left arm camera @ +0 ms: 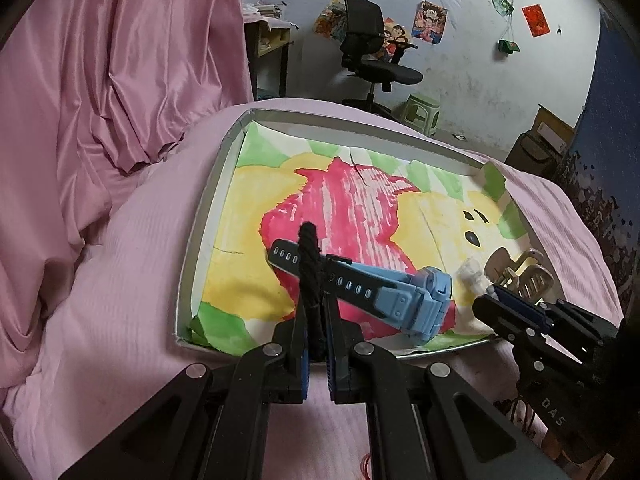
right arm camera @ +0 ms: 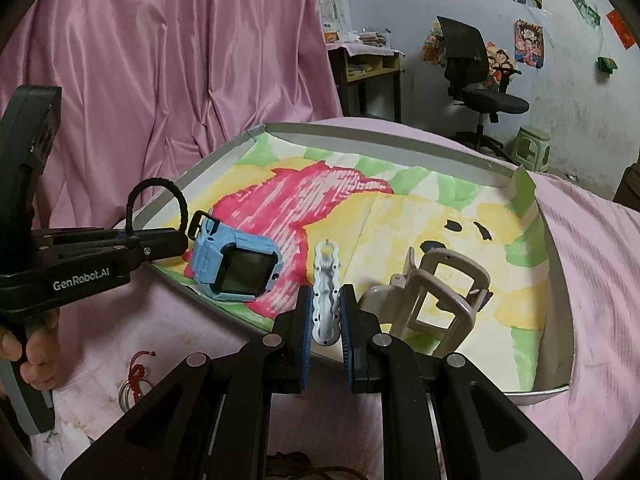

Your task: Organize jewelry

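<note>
A shallow grey-rimmed tray (left arm camera: 206, 216) (right arm camera: 400, 146), lined with a pink, yellow and green painting, sits on the pink bed. My left gripper (left arm camera: 316, 320) (right arm camera: 182, 242) is shut on a black braided bracelet (left arm camera: 310, 252) (right arm camera: 160, 194) over the tray's near left edge. Just beyond it a blue watch (left arm camera: 404, 300) (right arm camera: 236, 268) lies in the tray. My right gripper (right arm camera: 326, 320) (left arm camera: 494, 294) is shut on a white hair clip (right arm camera: 326, 276) (left arm camera: 470, 276) at the tray's near edge. A beige claw clip (right arm camera: 436, 300) (left arm camera: 520, 270) rests in the tray to its right.
A red knotted charm with a metal ring (right arm camera: 136, 378) lies on the bedspread left of my right gripper. A hand (right arm camera: 32, 356) holds the left gripper's handle. Pink curtain (left arm camera: 120, 60) hangs at left; an office chair (left arm camera: 372, 52) and green stool (left arm camera: 422, 114) stand beyond the bed.
</note>
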`<action>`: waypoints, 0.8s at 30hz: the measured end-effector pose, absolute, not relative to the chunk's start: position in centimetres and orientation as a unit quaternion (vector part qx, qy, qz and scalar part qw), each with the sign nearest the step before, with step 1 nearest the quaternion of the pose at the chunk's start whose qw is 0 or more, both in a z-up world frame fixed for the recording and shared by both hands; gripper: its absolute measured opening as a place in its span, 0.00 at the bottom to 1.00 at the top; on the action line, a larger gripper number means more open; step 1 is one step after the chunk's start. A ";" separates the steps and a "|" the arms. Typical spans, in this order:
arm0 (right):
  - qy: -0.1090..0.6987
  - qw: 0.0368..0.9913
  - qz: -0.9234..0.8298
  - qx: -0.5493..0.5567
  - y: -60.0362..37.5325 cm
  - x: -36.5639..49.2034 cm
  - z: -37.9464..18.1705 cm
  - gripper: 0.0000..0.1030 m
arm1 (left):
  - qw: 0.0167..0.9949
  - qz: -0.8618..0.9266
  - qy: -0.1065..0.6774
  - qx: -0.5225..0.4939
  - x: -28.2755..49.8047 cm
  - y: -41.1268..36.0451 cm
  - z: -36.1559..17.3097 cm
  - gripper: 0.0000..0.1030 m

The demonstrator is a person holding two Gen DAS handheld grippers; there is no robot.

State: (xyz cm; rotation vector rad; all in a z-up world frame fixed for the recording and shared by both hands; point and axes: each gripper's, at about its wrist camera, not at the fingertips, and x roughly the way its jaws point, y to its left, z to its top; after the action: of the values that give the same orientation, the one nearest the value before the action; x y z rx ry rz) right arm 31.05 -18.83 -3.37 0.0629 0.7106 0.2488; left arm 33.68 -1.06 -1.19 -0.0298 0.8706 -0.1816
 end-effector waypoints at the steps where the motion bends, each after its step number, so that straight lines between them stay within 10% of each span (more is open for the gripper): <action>1: 0.347 0.929 0.122 0.032 -18.9 31.1 -3.4 0.12 | 0.902 -0.088 0.422 -0.014 33.7 -1.1 -1.2 0.06; 8: 0.347 0.929 0.122 0.035 -19.1 31.1 -3.3 0.14 | 0.902 -0.093 0.422 -0.004 33.2 -1.1 -0.9 0.09; 12: 0.338 0.933 0.120 0.040 -19.2 30.4 -2.9 0.20 | 0.909 -0.092 0.407 0.002 32.6 -1.1 -0.4 0.46; 19: 0.313 0.942 0.111 0.043 -19.8 29.3 -1.9 0.21 | 0.916 -0.085 0.392 0.007 31.7 -0.7 0.4 0.50; 24: 0.277 0.955 0.096 0.047 -20.6 27.6 -0.8 0.45 | 0.931 -0.078 0.357 0.008 30.0 -0.5 1.5 0.68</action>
State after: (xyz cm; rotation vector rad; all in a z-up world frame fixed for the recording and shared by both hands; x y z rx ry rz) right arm 27.62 -20.56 -0.84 0.0954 0.5622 0.1958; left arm 29.96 -0.47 1.52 0.0162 0.7302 -0.1607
